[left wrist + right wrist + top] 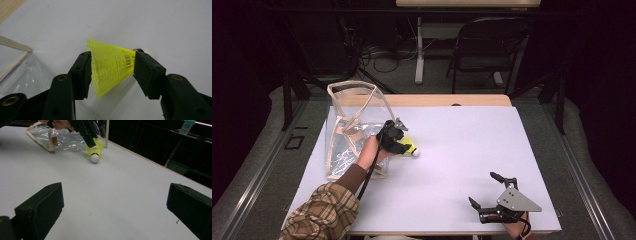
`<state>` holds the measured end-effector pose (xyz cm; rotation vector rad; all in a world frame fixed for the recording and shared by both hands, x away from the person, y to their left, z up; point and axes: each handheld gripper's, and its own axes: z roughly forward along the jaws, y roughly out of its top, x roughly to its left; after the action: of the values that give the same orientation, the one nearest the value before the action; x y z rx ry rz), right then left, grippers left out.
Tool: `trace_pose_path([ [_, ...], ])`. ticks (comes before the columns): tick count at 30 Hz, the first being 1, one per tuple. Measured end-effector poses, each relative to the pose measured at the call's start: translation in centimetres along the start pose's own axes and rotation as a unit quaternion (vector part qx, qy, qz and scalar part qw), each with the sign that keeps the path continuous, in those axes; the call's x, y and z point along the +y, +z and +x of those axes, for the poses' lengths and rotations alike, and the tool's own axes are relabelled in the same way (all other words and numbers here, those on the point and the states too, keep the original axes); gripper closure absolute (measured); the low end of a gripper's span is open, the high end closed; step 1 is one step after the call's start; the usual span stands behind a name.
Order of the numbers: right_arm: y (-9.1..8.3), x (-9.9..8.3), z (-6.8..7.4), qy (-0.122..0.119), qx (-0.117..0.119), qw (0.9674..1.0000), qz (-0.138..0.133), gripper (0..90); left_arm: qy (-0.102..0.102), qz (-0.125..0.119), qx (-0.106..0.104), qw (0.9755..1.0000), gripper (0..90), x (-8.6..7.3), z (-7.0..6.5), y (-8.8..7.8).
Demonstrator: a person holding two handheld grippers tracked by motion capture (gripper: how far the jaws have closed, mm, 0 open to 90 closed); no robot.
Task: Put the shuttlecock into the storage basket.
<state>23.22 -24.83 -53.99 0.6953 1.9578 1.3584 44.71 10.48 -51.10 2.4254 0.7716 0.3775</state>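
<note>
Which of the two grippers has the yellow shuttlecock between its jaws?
The left gripper, beside the clear bag: its jaws flank the shuttlecock. The right gripper is open, with nothing between its jaws.

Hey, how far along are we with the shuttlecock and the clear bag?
Done: nothing is packed yet. In hand: the left gripper has its jaws on both sides of the yellow shuttlecock, which lies on the table beside the clear bag. Left: probably lifting it into the bag. The right gripper rests open.
</note>
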Motion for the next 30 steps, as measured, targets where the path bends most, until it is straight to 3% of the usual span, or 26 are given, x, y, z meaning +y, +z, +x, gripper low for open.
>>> trace_pose_path([
  [10,0.0,0.0,0.0,0.0,-0.001,1.0,0.0,0.6,0.015,-0.012,0.001,0.9998,68.4,0.1,-0.2,-0.5],
  [16,0.0,0.0,0.0,0.0,-0.001,1.0,0.0,0.5,0.037,-0.02,-0.002,0.9991,76.3,0.3,-0.7,-1.2],
  [21,0.0,0.0,0.0,-0.001,0.0,1.0,0.0,0.5,0.049,-0.026,-0.01,0.9984,81.2,0.5,-1.1,-1.7],
  [26,0.0,0.0,0.0,-0.001,0.0,1.0,0.0,0.6,0.057,-0.034,-0.033,0.9972,86.6,0.7,-1.6,-2.2],
  [30,0.0,0.0,0.0,-0.001,0.0,1.0,0.0,0.5,0.07,-0.031,-0.036,0.9964,89.0,0.8,-1.9,-2.4],
])
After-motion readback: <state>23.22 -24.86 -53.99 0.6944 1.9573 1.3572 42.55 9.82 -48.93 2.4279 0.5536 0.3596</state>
